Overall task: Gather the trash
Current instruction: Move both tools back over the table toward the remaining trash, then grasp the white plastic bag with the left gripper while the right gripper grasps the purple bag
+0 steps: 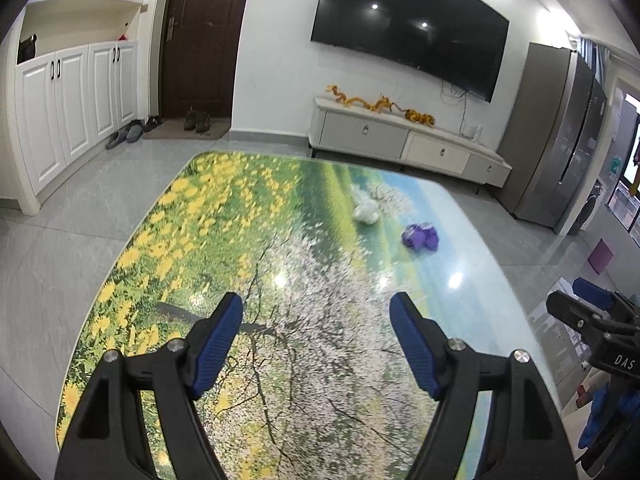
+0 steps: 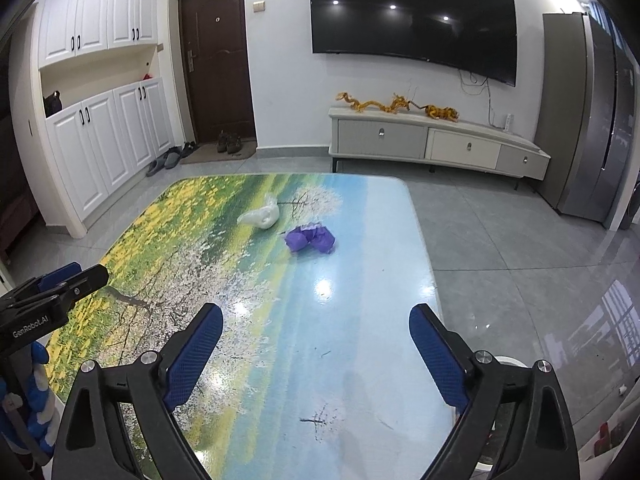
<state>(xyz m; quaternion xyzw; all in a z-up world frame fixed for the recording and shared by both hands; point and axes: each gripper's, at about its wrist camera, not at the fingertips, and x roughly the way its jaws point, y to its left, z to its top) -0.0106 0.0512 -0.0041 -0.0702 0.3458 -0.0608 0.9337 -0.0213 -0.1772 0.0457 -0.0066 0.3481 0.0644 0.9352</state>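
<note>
Both pieces of trash on the table [image 2: 400,216], far end: purple wrapper [image 2: 310,239] ahead of right gripper [image 2: 316,344], white bag [image 2: 262,216] just beyond-left of the wrapper. Right gripper nearer; left gripper [image 1: 316,336] alongside. Both spread wide, holding nothing.

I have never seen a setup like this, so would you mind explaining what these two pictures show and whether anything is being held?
These are two hand-held grippers, each carrying a wide-angle camera that looks along its own blue-padded fingers. One picture comes from the left gripper, the other from the right gripper; each also glimpses the other at its edge. Below is a glossy table printed with a flowery landscape. On it lie a crumpled white plastic bag and a purple wad, close together. Both grippers are open and hold nothing.
</note>
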